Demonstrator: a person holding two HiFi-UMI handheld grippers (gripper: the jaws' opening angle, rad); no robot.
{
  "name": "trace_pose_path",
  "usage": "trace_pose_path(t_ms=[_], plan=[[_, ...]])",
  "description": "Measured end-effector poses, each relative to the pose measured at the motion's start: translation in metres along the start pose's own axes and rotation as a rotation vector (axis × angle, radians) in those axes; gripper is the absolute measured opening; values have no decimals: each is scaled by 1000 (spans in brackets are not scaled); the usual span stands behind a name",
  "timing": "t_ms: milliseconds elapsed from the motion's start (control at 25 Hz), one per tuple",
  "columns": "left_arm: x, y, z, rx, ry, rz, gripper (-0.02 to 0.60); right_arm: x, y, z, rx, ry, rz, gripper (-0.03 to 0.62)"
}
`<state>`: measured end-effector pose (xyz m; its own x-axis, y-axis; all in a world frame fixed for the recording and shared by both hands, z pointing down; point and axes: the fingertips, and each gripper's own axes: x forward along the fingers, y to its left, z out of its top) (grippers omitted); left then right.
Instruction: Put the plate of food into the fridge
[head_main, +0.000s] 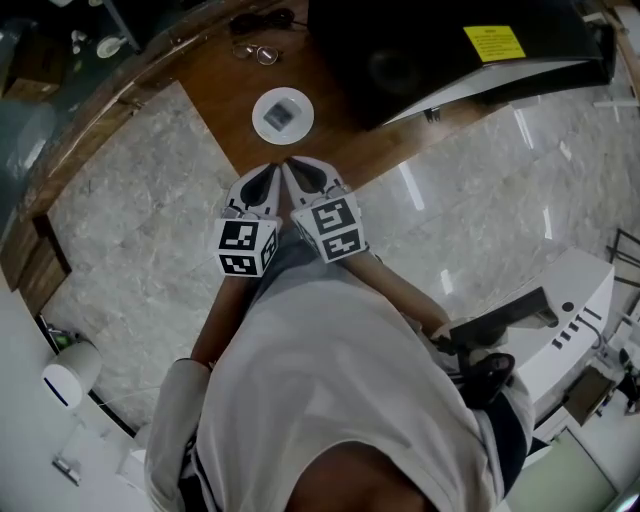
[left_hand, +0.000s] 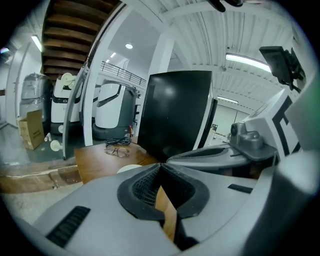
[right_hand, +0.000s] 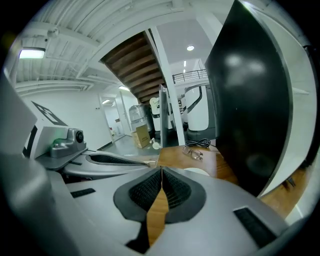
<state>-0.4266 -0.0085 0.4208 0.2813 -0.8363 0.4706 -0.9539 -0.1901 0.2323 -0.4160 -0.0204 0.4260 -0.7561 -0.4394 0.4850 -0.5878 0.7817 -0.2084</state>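
A white plate of food (head_main: 283, 113) sits on the brown wooden table (head_main: 215, 85), just ahead of both grippers. Its rim peeks over the jaws as the plate (left_hand: 129, 168) in the left gripper view and the plate (right_hand: 197, 171) in the right one. The black fridge (head_main: 430, 50) stands at the table's right, door closed; this fridge (left_hand: 175, 115) fills much of both gripper views (right_hand: 250, 100). My left gripper (head_main: 275, 170) and right gripper (head_main: 294, 167) are side by side, tips toward the plate and short of it. Both the left gripper (left_hand: 161, 167) and the right gripper (right_hand: 161, 170) are shut, holding nothing.
Eyeglasses (head_main: 262, 52) and a coiled black cable (head_main: 262, 20) lie on the table beyond the plate. Marble floor (head_main: 130, 210) surrounds the table. White machines (left_hand: 107, 107) and a cardboard box (left_hand: 31, 129) stand farther back. A white unit (head_main: 565, 320) is at my right.
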Motion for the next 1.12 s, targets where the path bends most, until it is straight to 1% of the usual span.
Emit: trace_pose_path(t_ms=[120,200,320,440,520,680,800,960,1040,1120], plan=[[6,24,-10,0,61,-47,18,24,6,2,17,9,-17,17],[17,37,-19,19,98,-95,18,44,1,-4,41,19,-42,17],[37,53,-30,48,123,-159,18,70,-13,-20,91,44,-85,18],[55,70,-38,49,139,-189,18,81,-28,-36,133,78,-132,18],[62,81,-40,40,148,-192,18,80,-39,-42,162,93,-168,18],[82,106,-47,5,181,-165,18,77,-65,-57,234,123,-221,18],[103,126,-56,-32,217,-143,18,84,-81,-69,273,152,-223,18],[124,144,-72,-108,262,-144,20,99,-105,-78,312,182,-236,18],[130,151,-81,-121,285,-124,20,109,-118,-85,317,205,-246,18],[136,156,-88,-127,307,-106,20,119,-132,-93,346,225,-253,19]])
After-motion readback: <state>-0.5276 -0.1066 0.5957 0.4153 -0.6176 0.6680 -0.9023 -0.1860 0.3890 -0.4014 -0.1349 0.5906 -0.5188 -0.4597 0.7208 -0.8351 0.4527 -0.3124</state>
